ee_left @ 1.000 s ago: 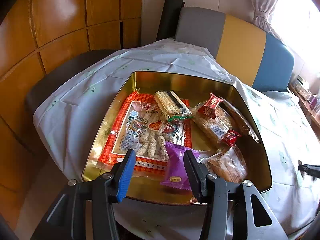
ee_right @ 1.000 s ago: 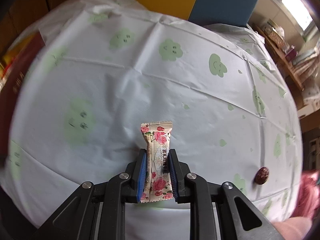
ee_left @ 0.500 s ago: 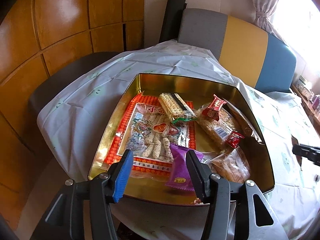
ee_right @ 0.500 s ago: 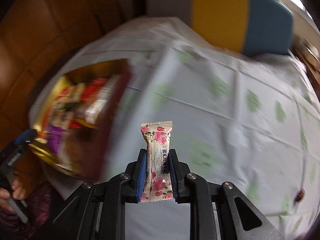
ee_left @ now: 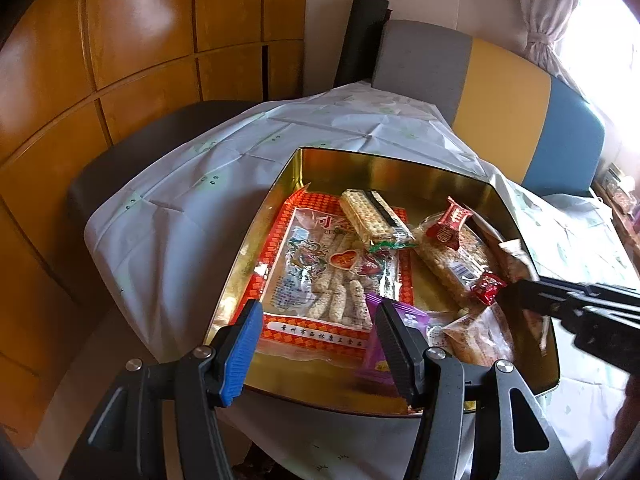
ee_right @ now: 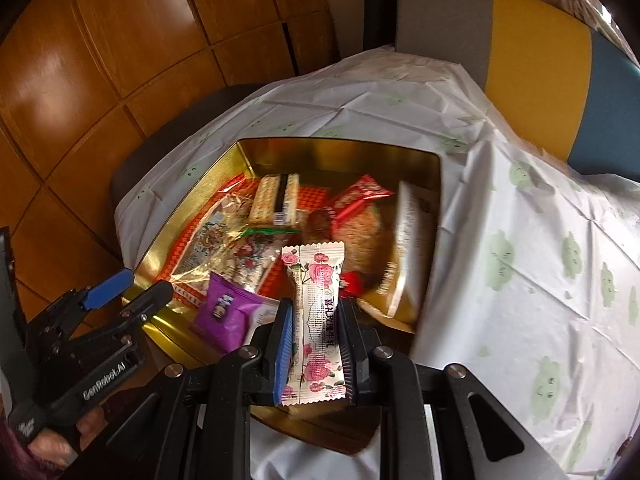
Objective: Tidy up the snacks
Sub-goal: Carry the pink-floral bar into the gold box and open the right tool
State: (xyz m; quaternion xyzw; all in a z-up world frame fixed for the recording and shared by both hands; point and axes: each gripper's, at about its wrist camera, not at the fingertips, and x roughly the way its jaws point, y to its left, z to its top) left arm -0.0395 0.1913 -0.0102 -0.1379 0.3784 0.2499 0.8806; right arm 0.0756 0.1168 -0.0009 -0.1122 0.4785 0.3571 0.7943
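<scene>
A gold tin (ee_left: 256, 248) on the table holds several snacks: a large red-bordered pack (ee_left: 320, 276), a cracker pack (ee_left: 368, 216), a rice bar (ee_left: 452, 260) and a purple packet (ee_left: 384, 340). My left gripper (ee_left: 320, 344) is open and empty at the tin's near edge. My right gripper (ee_right: 314, 344) is shut on a white rose-print snack bar (ee_right: 318, 320) and holds it upright over the tin's (ee_right: 200, 188) near side. It shows at the right of the left wrist view (ee_left: 568, 300).
The table wears a white cloth with green cloud faces (ee_right: 520, 260). A grey, yellow and blue sofa (ee_left: 520, 100) stands behind it. Wood panels (ee_left: 120, 40) line the left wall. A dark chair (ee_left: 132, 152) is at the far left of the table.
My right gripper has swung left with the rose-print bar, from over the bare cloth to over the tin. My left gripper has stayed open by the tin's near edge.
</scene>
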